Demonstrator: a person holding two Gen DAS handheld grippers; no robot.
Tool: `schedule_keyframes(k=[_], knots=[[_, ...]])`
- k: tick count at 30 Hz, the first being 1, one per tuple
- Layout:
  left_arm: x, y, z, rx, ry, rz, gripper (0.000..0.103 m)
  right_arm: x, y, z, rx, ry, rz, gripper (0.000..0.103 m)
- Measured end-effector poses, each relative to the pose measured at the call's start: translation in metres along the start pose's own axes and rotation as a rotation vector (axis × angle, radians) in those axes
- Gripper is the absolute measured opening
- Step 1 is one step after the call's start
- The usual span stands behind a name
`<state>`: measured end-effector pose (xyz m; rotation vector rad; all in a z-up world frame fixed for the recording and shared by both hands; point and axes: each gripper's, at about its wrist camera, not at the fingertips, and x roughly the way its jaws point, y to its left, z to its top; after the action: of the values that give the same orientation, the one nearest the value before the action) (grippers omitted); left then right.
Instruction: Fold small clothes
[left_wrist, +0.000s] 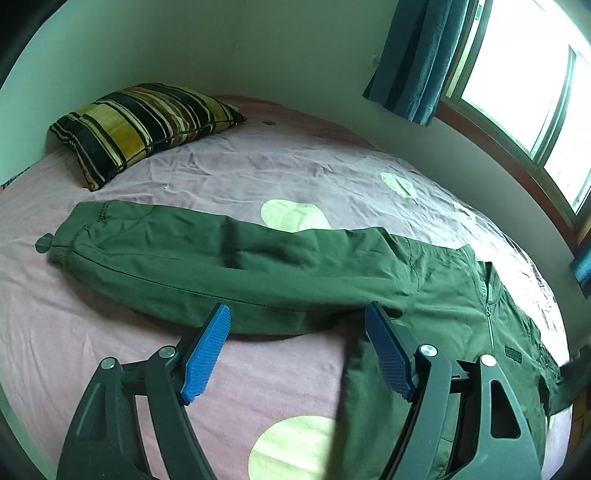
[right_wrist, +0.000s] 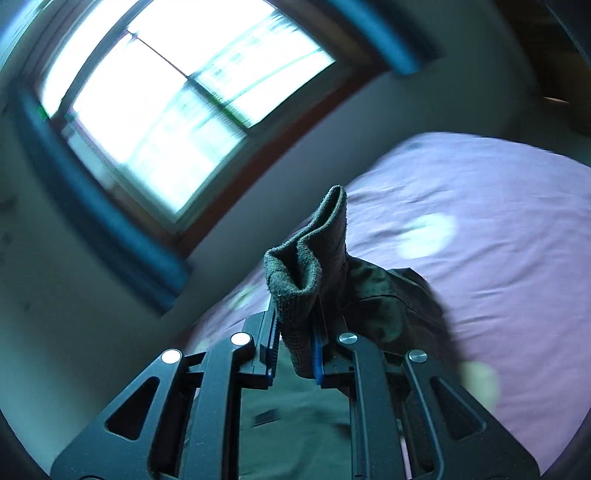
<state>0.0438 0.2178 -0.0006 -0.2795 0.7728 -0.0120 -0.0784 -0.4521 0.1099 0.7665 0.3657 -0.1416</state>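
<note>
Both your grippers are over the trousers (left_wrist: 258, 269). Your left gripper (left_wrist: 297, 347) is spread wide just above one leg. Your right gripper (right_wrist: 295, 343) is clamped on a ribbed cuff (right_wrist: 306, 258).

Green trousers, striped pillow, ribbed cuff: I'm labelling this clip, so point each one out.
green trousers (left_wrist: 207, 258): left wrist view, middle of the leg lying flat on the bed.
striped pillow (left_wrist: 144, 123): left wrist view, centre of its top face.
ribbed cuff (right_wrist: 295, 280): right wrist view, knit part above the right gripper (right_wrist: 295, 354).
</note>
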Motion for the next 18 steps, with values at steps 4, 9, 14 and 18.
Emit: schedule_keyframes(k=[4, 9, 14, 18], knots=[[-0.001, 0.001, -0.004, -0.006, -0.001, -0.010, 0.076, 0.051, 0.064, -0.031, -0.102, 0.106, 0.051, 0.014], [0.003, 0.006, -0.008, -0.032, 0.018, -0.021, 0.076, 0.101, 0.127, -0.092, -0.241, 0.232, 0.080, 0.014], [0.008, 0.006, -0.013, -0.037, 0.034, -0.026, 0.076, 0.147, 0.167, -0.154, -0.341, 0.374, 0.086, 0.014], [0.010, 0.004, -0.015, -0.040, 0.045, -0.036, 0.076, 0.170, 0.187, -0.197, -0.418, 0.459, 0.068, 0.014]])
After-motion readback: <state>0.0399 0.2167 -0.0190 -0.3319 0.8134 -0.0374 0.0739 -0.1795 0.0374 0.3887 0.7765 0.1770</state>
